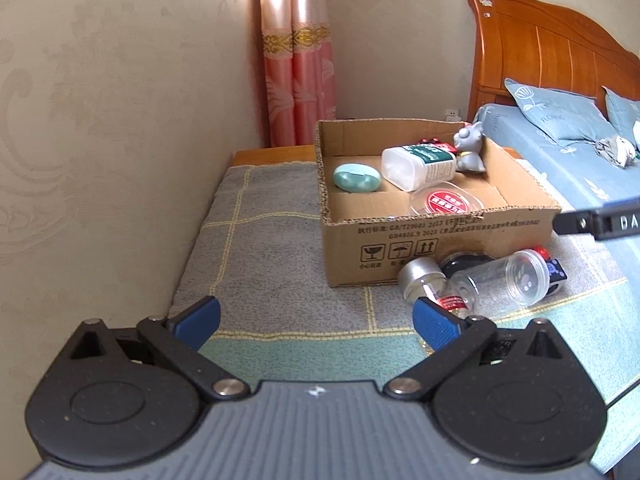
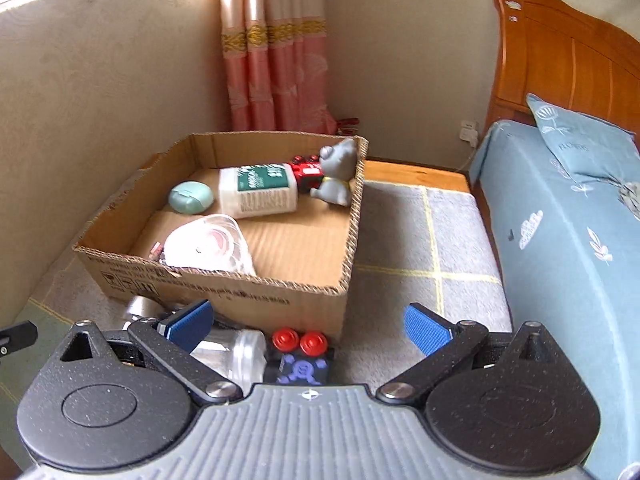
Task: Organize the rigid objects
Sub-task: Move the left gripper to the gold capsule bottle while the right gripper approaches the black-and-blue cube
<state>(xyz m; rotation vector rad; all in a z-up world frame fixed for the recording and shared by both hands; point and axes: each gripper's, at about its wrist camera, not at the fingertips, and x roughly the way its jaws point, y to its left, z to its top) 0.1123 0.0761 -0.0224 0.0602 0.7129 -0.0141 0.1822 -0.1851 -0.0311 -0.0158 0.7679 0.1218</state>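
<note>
An open cardboard box (image 1: 436, 240) (image 2: 248, 300) stands on a checked mat. It holds a teal oval case (image 1: 356, 177) (image 2: 191, 197), a white bottle (image 1: 418, 166) (image 2: 260, 190), a grey cat figure (image 1: 470, 148) (image 2: 338, 174), a red toy (image 2: 306, 172) and a clear lid with a red label (image 1: 446, 200) (image 2: 208, 248). In front of the box lie a clear jar (image 1: 504, 280) (image 2: 232, 350), a silver-capped glass bottle (image 1: 430, 284) and a dark toy with red knobs (image 2: 302, 356). My left gripper (image 1: 316, 322) is open and empty. My right gripper (image 2: 308, 326) is open above the dark toy.
A wall (image 1: 100, 140) runs along the mat's left side. A bed with blue sheet (image 2: 560, 232) and wooden headboard (image 1: 540, 44) lies to the right. Pink curtains (image 1: 298, 64) hang behind. The right gripper's tip (image 1: 600, 222) shows beside the box.
</note>
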